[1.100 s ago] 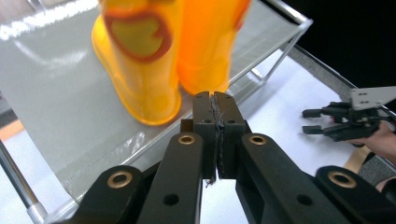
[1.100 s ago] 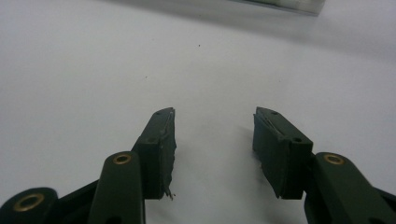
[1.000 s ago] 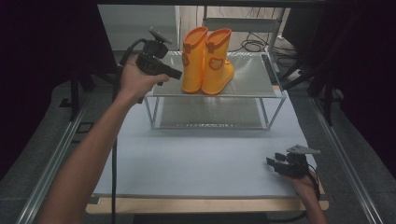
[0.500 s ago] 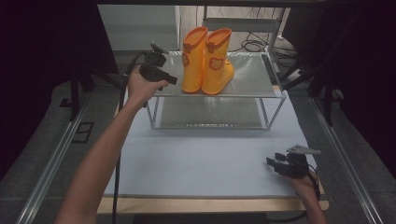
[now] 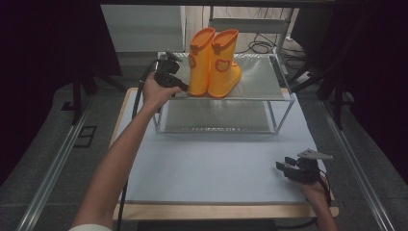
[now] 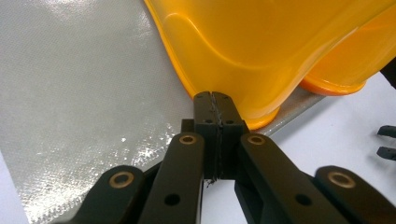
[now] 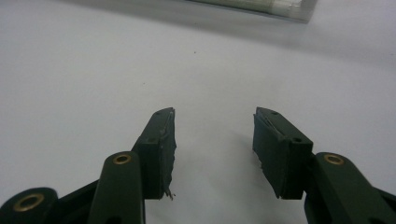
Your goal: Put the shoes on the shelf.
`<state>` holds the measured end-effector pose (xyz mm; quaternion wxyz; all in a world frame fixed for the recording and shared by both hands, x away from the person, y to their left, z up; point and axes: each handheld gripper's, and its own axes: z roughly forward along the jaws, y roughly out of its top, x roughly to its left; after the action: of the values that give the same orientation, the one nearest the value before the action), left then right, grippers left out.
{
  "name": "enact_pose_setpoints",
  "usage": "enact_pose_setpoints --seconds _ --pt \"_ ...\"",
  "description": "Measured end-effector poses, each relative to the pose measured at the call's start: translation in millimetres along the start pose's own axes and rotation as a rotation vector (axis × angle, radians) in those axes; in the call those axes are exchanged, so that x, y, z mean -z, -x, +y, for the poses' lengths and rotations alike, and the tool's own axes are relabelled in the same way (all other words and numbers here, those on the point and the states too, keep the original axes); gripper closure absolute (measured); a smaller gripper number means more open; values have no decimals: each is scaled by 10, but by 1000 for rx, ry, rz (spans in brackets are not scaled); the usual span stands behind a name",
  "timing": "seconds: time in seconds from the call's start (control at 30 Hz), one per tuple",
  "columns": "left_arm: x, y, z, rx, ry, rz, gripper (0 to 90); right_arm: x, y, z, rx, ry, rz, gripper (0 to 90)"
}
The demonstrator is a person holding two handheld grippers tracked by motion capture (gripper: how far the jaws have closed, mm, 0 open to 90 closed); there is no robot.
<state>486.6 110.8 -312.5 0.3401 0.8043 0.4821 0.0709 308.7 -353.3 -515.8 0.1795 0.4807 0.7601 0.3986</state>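
A pair of orange rubber boots stands upright on the top shelf of a small metal rack. My left gripper is shut with nothing between its jaws, and its tip touches the heel of the nearer boot at the sole's edge. The grey mesh shelf lies under it. My right gripper hovers low over the pale blue mat near the front right corner. Its jaws stand open and empty, and the fingers frame bare mat.
The rack has a lower shelf beneath the boots. The mat lies on a wooden board with metal rails along both sides. Cables lie behind the rack. The other gripper's jaw tips appear at the right edge of the left gripper view.
My left gripper has moved right along the top shelf toward the boots and now touches the nearer boot's heel. The right gripper has stayed still.
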Motion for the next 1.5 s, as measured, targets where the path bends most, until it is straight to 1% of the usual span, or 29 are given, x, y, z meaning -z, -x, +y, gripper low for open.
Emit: enact_pose_setpoints --seconds 0.1,0.13,0.2,0.37,0.5,0.6,0.7,0.8,0.87,0.93,0.97,1.0,1.07,1.13,1.2,1.3,1.37,1.4,1.43,1.47,1.5 --pt "-4 18 -3 4 8 -7 900 0 -9 5 5 -3 2 488" --pt "-13 32 -1 6 7 -15 900 -1 -11 6 3 -2 2 488" --pt "-17 58 7 -2 6 -9 900 -2 -11 6 1 -2 2 488" --pt "-22 74 17 -2 3 -8 900 -3 -7 5 -1 -2 3 488" --pt "-23 101 25 -5 2 2 900 -4 -9 4 -4 4 1 489" --pt "-32 134 34 -15 0 -11 900 1 -7 10 1 11 3 490" --pt "-39 169 49 -25 -3 -6 900 -2 -4 10 0 6 2 489" --pt "-38 189 61 -16 1 -8 900 -1 -6 12 0 7 5 489" --pt "-31 215 72 -23 2 -7 900 0 -5 13 1 8 4 490" --pt "-35 231 84 -19 5 -13 900 0 -7 14 -1 11 4 490" --pt "-40 231 91 -24 3 -17 900 3 -8 18 -1 10 5 491" --pt "-48 243 94 -12 5 -19 900 5 -10 21 -1 11 5 491" --pt "-54 246 100 -25 2 -23 900 9 -16 26 -4 11 8 491" --pt "-53 240 97 -22 4 -23 900 11 -13 25 -5 10 8 490" --pt "-37 205 80 -20 2 -13 900 14 -4 21 -5 14 7 490" --pt "-73 167 45 -22 -21 25 900 18 4 18 -6 12 6 490" --pt "-123 172 32 -22 -35 34 900 12 1 16 -4 11 6 490" --pt "-149 188 35 -27 -35 60 900 11 0 15 -2 9 6 490" --pt "-161 209 42 -21 -36 73 900 10 -2 15 -1 9 6 490" --pt "-165 221 50 -22 -38 77 900 9 -4 16 0 8 6 490" --pt "-155 220 55 -23 -35 70 900 9 -5 16 -1 8 6 490"
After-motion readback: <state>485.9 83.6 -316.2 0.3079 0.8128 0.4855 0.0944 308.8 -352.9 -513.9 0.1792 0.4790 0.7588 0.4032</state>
